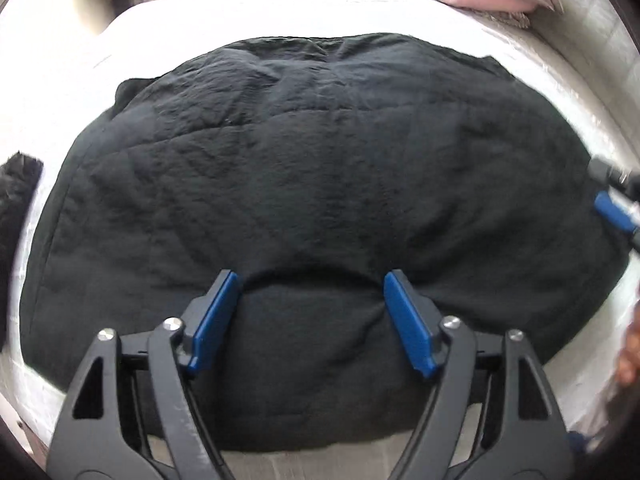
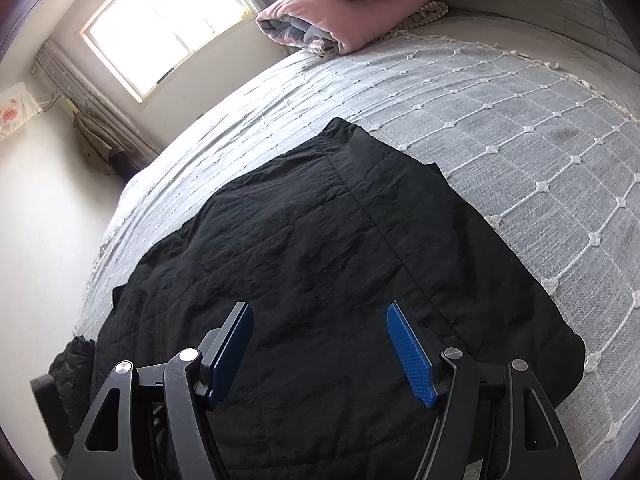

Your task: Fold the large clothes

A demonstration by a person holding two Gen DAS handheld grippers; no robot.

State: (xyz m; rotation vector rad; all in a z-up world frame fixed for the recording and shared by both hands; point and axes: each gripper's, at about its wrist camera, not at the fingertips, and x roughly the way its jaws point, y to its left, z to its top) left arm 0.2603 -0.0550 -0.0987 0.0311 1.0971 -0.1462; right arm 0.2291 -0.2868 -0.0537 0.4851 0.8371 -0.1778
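Observation:
A large black quilted garment (image 1: 304,184) lies spread flat on the bed, folded into a broad rectangle. It also shows in the right wrist view (image 2: 320,248). My left gripper (image 1: 312,280) is open, its blue pads pressing down on the garment's near part, with fabric bunched between them. My right gripper (image 2: 320,312) is open and empty, hovering over the garment's near right part. Part of the right gripper (image 1: 614,204) shows at the right edge of the left wrist view.
The bed (image 2: 520,140) has a pale grey-white patterned cover. Pink pillows and a folded blanket (image 2: 348,12) sit at its far end. A window (image 2: 160,28) and curtains are behind. A dark fuzzy item (image 1: 16,200) lies at the bed's left edge.

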